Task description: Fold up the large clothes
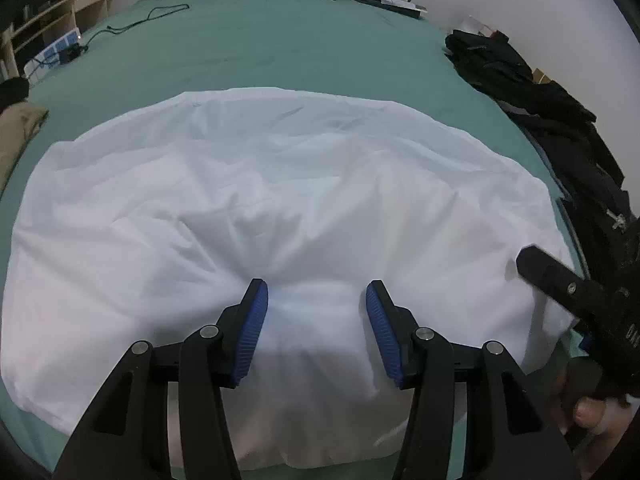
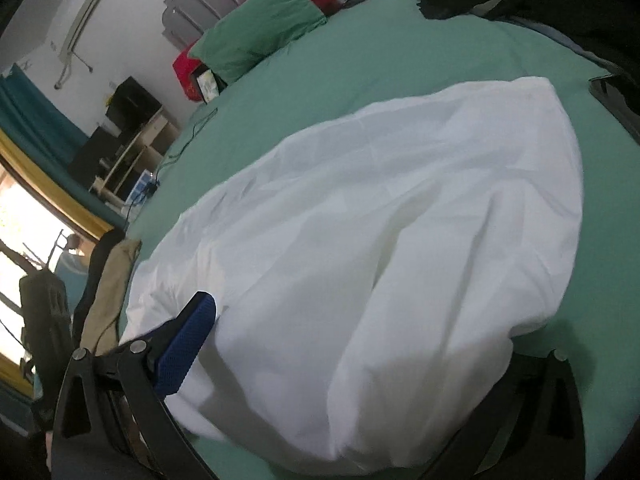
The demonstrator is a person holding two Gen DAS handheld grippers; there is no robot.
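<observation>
**Obs:** Blue-padded fingers [image 1: 256,328] of your left gripper [image 1: 316,320] sit nearest the lens, spaced about half apart, with a raised fold of the white garment [image 1: 280,184] bunched between them. Whether the pads press that fold, I cannot tell from this view.

**Op:** And the right one?

**Obs:** Your right gripper [image 2: 360,360] stands at its widest. One blue pad [image 2: 184,352] shows at the cloth's left side; the other finger is hidden behind or under fabric. Cloth lies across the gap, but the pads do not close on it, so nothing is held there.

**Op:** Where is the garment?

**Obs:** Spread across the green bed sheet [image 1: 280,48], broad and wrinkled, its near hem towards you. Dark clothes [image 1: 532,96] lie at the right edge of the bed, a tan garment [image 2: 108,292] at the left, a green pillow [image 2: 260,36] at the head.

**Op:** Step in hand?

**Obs:** My judgement: an early fold, with you placing both tools along the near edge.

**Op:** Next move?

**Obs:** Probably you need both jaws closed on the hem, well apart from each other, gripping matching layers. Then lift evenly and carry it towards the far edge, keeping clear of the dark pile.
</observation>
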